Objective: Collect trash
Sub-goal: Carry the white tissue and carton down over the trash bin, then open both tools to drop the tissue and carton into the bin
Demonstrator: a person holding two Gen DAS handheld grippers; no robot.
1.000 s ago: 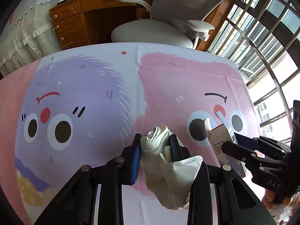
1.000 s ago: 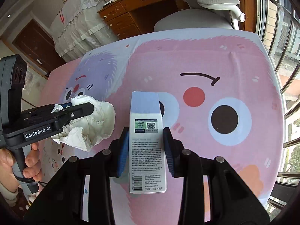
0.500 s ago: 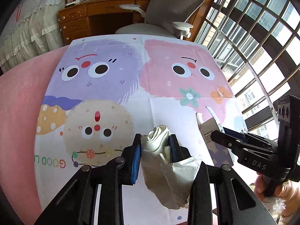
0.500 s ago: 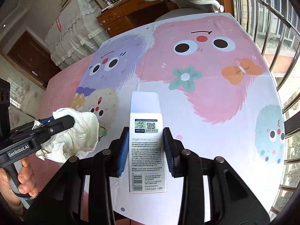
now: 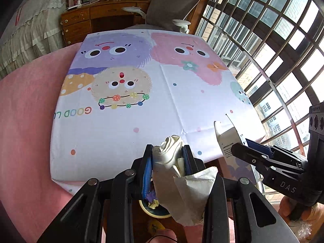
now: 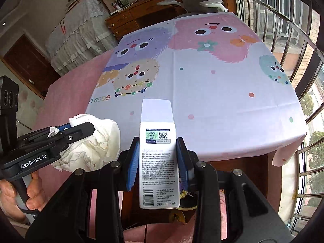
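- The left gripper (image 5: pixel 167 158) is clamped on a crumpled white tissue (image 5: pixel 182 182), its blue-padded fingers (image 5: pixel 147 170) pinching the wad at the top while the loose end droops below them.
- From the right wrist view that same tissue (image 6: pixel 97 145) hangs off the near left edge of the table, with a bare hand (image 6: pixel 12 194) gripping the handle underneath.
- The right gripper (image 6: pixel 157 162) is closed on a white carton (image 6: pixel 158 158), a tall flat box with a QR code and barcode printed on its face, its top flap open and standing up.
- The carton (image 5: pixel 226 139) is held up beside the tissue, near the table's front edge, the two apart.
- Both pieces of trash are off the cartoon-monster tablecloth (image 5: pixel 141 121), which lies on the table (image 6: pixel 253 168).
- Below the left gripper, between its arms, sits a round bin (image 5: pixel 156 209) with scraps inside, partly hidden.
- A grey office chair (image 5: pixel 172 2) and a wooden desk (image 5: pixel 97 14) stand beyond the table's far end.
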